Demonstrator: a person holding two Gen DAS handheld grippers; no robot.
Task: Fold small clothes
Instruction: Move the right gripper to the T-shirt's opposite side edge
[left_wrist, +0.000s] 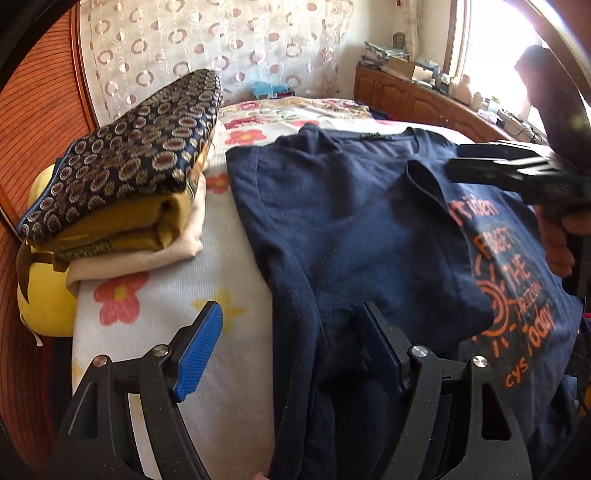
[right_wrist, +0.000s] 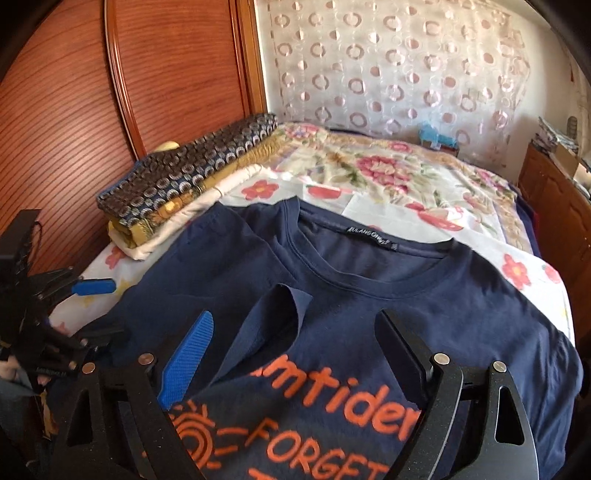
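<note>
A navy T-shirt (left_wrist: 354, 229) with orange lettering lies on the bed, its left side and sleeve folded over the front. It also shows in the right wrist view (right_wrist: 369, 280), collar toward the far side. My left gripper (left_wrist: 291, 332) is open and empty just above the shirt's folded left edge near the hem; it also shows in the right wrist view (right_wrist: 92, 310). My right gripper (right_wrist: 295, 343) is open and empty above the print, close to the folded sleeve tip (right_wrist: 284, 306). It also appears in the left wrist view (left_wrist: 491, 162) at the right.
A stack of folded clothes (left_wrist: 122, 192) topped by a dark patterned piece sits at the bed's left, by a wooden headboard (right_wrist: 92, 92). A floral bedspread (right_wrist: 388, 173) covers the bed. A wooden cabinet (left_wrist: 417, 96) with clutter stands at the far right.
</note>
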